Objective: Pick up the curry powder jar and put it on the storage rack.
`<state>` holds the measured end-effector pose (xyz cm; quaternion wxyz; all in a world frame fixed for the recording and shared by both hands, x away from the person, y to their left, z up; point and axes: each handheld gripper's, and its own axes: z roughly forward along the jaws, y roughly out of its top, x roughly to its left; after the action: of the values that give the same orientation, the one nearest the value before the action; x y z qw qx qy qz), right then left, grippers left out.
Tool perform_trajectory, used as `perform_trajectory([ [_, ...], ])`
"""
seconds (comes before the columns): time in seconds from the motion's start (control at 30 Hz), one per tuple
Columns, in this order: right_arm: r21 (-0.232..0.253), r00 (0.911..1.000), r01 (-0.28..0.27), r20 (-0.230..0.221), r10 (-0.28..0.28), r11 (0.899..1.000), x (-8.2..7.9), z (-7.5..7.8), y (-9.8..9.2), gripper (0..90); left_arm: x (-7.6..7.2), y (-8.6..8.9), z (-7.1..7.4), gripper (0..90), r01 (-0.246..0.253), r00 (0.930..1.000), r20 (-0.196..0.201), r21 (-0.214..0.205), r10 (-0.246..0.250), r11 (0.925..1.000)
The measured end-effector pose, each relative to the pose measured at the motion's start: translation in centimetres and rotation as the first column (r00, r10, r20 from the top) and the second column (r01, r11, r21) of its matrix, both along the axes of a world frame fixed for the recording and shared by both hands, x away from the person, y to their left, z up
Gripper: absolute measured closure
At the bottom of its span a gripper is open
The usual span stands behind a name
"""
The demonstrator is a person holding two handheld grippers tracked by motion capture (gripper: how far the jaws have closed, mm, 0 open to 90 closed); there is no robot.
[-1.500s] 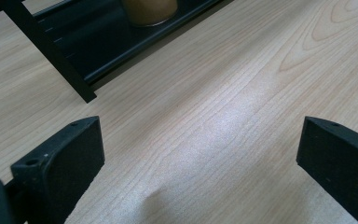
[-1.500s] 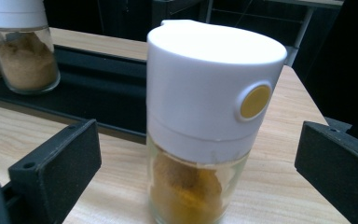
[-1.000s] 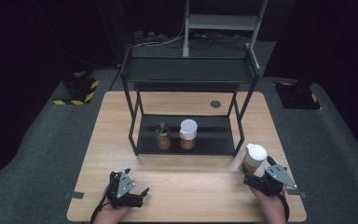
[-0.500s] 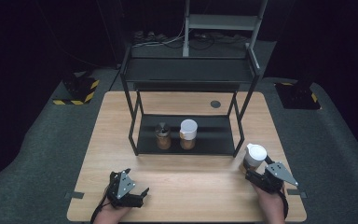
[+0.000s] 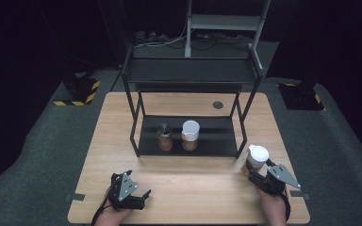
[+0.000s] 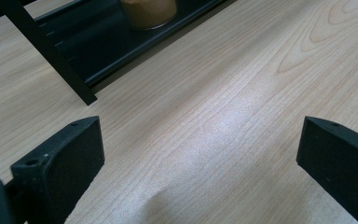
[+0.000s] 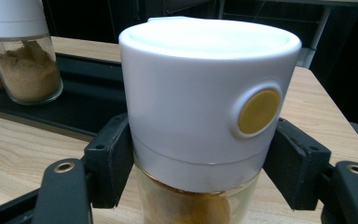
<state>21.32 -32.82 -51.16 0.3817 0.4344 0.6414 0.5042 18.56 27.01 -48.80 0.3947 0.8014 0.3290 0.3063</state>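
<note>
While the right tool [image 5: 257,175] has just been closing, its jaws now clamp a white-capped jar [image 5: 256,159] at the lower right of the high view, on the bench [image 5: 202,188] beside the black rack [image 5: 188,141]. At the lower left, the left tool [image 5: 139,197] rests with jaws apart, nothing between them.

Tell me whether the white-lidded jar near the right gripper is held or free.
Held. The right gripper has just closed its jaws, and they press both sides of the white-lidded jar, standing upright on the table.
</note>
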Motion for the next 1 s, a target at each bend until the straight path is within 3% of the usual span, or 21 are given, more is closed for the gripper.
perform_trajectory([
  [0.47,0.012,0.9999,0.009,-0.006,-0.008,1.000,0.1,0.1,0.1,30.2,0.1,0.0,0.0,1.1,0.004,1.0000,-0.002,0.002,-0.004,1.0000],
  [1.0,0.005,0.9994,-0.009,0.034,0.009,1.000,-1.3,1.2,0.4,30.2,0.1,0.1,0.0,1.1,0.007,1.0000,-0.005,-0.001,-0.007,1.0000],
])
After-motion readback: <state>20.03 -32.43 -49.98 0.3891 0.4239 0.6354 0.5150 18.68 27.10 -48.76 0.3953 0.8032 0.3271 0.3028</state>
